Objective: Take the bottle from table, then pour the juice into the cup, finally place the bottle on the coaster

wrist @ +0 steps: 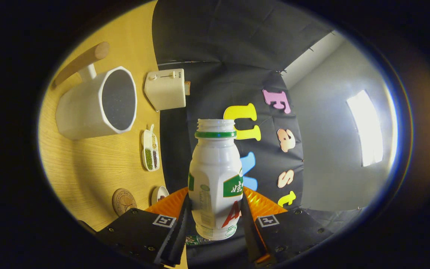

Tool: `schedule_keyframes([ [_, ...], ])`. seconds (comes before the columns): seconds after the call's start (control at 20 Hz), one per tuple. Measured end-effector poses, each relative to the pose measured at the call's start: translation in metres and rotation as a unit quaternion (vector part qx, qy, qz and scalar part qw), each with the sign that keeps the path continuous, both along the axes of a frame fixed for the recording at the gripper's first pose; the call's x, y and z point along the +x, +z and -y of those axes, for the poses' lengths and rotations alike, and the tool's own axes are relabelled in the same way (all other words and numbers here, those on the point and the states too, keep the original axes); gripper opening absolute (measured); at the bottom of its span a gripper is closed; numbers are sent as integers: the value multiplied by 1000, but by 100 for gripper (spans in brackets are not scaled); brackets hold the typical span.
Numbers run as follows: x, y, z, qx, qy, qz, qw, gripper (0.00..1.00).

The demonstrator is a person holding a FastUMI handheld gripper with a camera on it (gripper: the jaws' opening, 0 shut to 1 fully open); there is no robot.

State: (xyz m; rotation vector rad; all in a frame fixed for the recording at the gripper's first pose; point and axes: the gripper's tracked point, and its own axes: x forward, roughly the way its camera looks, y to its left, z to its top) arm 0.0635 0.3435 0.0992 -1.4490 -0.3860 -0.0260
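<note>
My gripper [215, 224] holds the bottle [215, 179] between its two fingers, one pressed against each side of the white body near its base, the pads flanking the lower label. The bottle is open, its cap off, a green ring circling the neck just under the bare mouth, and it points away from me toward the booth wall. The whole scene is rolled: the wooden table [88, 164] runs up one side of the view, so the bottle is tipped well off upright relative to the tabletop and hangs clear of it, over the table's edge by the wall. On the table, well apart from the bottle, sits the white cup [95, 102], a large faceted one with a wooden handle [82, 61], its mouth facing my way and its inside dark. Beyond the cup stands a cream toaster [165, 89] against the wall. Nearer my fingers lies a small divided dish [150, 150] of green and dark grains, then a little round dish [159, 194] half hidden by a finger. The round coaster [124, 201] lies on the table just beside that finger, bare, with nothing on it.
</note>
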Motion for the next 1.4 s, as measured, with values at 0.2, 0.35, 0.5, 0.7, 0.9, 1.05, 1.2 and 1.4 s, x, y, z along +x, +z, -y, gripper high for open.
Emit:
schedule_keyframes([
  [0.2, 1, 1, -8, -20, 0, 6, 1000, 65],
  [0.35, 2, -1, -11, -39, -1, 9, 999, 65],
  [0.5, 2, 0, -15, -52, -1, 12, 999, 65],
  [0.7, 0, 5, -18, -63, -1, 20, 998, 65],
  [0.9, -1, 3, -19, -70, -2, 20, 997, 65],
  [1.05, 0, 2, -21, -69, 0, 19, 997, 65],
  [1.2, 0, 4, -18, -72, 0, 20, 997, 65],
  [1.4, -3, 6, -20, -76, -1, 24, 997, 65],
])
